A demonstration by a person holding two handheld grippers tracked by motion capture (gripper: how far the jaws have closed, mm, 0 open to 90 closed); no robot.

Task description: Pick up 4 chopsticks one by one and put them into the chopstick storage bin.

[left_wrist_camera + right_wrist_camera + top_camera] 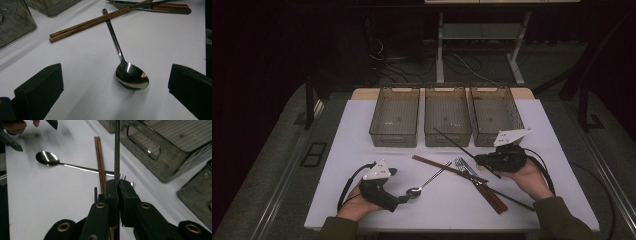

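Two grippers work the near half of the white table [362,130], where cutlery is being sorted toward three bins [445,120] at the far edge. At left, my left gripper [115,87] stands released, jaws spread on either side of the spoon [132,78], whose bowl lies near the front edge. Centre: brown chopsticks [447,169] cross the spoon handle beside a fork [462,164]. At right, my right gripper [118,185] is clenched on a black chopstick [117,150], held clear of the surface. I judge the sorting step is under way; next, carry the black chopstick over a bin and let go.
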